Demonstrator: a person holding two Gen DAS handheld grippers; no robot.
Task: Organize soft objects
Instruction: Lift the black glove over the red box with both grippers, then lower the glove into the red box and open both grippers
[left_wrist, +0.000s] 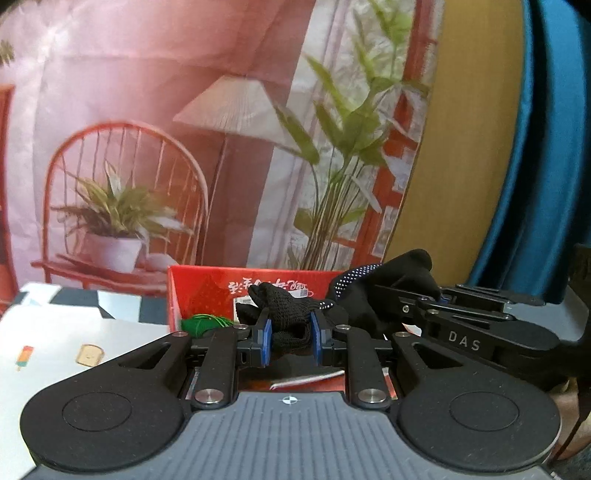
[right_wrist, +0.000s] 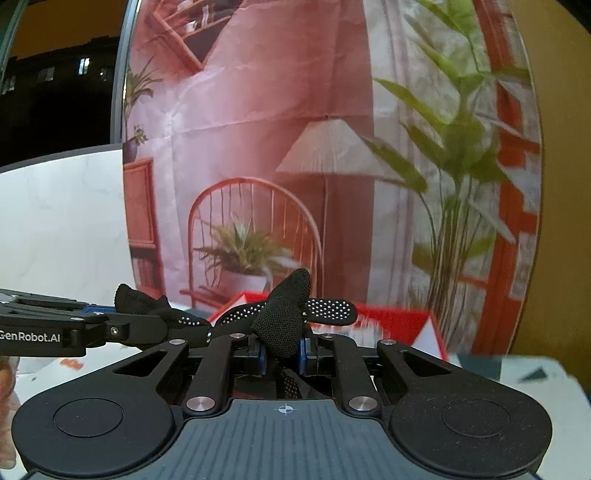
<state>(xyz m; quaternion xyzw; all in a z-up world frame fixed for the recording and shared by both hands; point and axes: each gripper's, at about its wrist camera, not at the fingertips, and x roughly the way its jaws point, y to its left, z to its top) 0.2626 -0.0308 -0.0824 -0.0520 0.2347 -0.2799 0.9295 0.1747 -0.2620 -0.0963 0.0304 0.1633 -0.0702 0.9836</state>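
Backdrop (left_wrist: 147, 110) of printed pink room with lamp, chair and potted plants fills the rear of both views. Red box (left_wrist: 207, 291) stands open on the table just ahead of the grippers; also seen at (right_wrist: 406, 321). Black knit glove (left_wrist: 291, 314) with white grip dots is stretched above the box, held between both tools. Left gripper (left_wrist: 291, 338) clenched on one end of the glove, fabric bunched between its blue pads. Right gripper (right_wrist: 282, 347) clamped on the other end, a dotted finger sticking out sideways. Green yarn bundle (left_wrist: 201, 323) lies inside the box, near its left wall, below the glove.
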